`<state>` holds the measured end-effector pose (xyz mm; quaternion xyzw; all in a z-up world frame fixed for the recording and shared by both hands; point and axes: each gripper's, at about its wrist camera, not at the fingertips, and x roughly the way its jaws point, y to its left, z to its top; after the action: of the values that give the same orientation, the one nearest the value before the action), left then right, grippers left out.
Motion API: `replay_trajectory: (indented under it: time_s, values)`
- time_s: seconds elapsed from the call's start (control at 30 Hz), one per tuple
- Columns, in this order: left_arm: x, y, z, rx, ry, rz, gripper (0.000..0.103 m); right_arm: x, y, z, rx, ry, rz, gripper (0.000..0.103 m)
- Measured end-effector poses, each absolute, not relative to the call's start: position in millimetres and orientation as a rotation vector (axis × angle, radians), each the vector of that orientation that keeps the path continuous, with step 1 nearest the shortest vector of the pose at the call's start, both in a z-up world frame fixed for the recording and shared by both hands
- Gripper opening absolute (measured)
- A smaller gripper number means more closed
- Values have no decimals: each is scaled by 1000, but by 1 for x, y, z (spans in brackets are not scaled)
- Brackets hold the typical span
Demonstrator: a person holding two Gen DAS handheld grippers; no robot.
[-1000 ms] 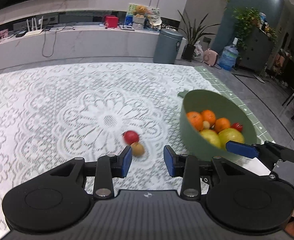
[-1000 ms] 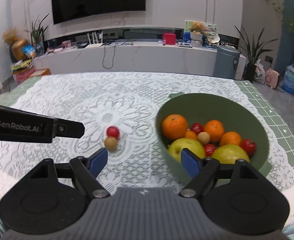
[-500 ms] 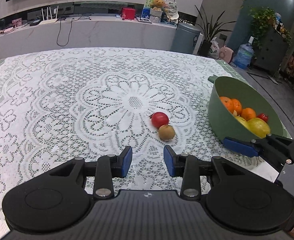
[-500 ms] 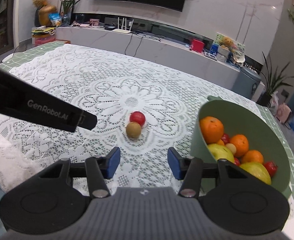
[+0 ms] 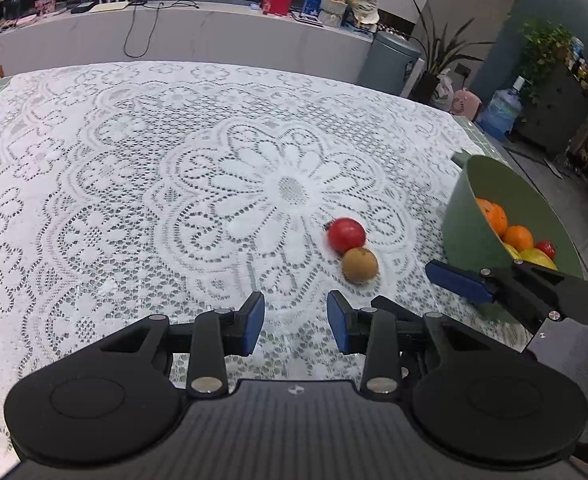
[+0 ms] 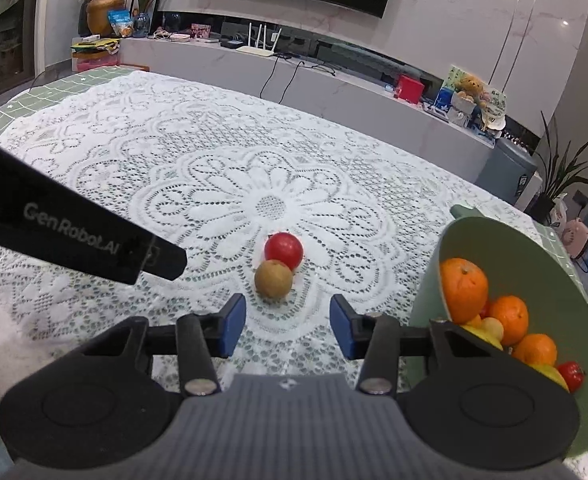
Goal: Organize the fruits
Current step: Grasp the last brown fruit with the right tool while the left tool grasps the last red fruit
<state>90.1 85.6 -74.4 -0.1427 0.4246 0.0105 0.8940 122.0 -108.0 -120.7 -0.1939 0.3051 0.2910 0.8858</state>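
Hovering low over the lace-covered worktop, the left tongs sit empty with a gap between the blue pads, a little short and to the left of the two loose fruits. The red fruit and the brown fruit lie touching each other near the centre of the cloth's flower pattern, the brown one nearer the cameras. In the right wrist view the right tongs are spread wide and empty, lined up almost directly behind the brown fruit, with the red fruit just beyond it.

The step in hand appears to be picking up one of this pair. A clean grasp would likely take the brown fruit first, with the pads closing on its sides at mid-height and from straight behind, so that the round red neighbour is not nudged into rolling.

At far right stands the green bowl, well apart from the pair and already holding several oranges, yellow-green fruit and small red ones; room remains near its top.
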Motion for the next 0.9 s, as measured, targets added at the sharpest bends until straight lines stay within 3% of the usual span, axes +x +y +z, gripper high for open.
replay_trajectory:
  time_s: [0.4, 0.9]
  values:
    - [103, 93, -78, -312, 805, 44, 43, 146, -96, -123, -347, 673, 614, 28]
    - [112, 94, -90, -342, 894, 17, 46, 153, -92, -132, -309, 725, 662, 20]
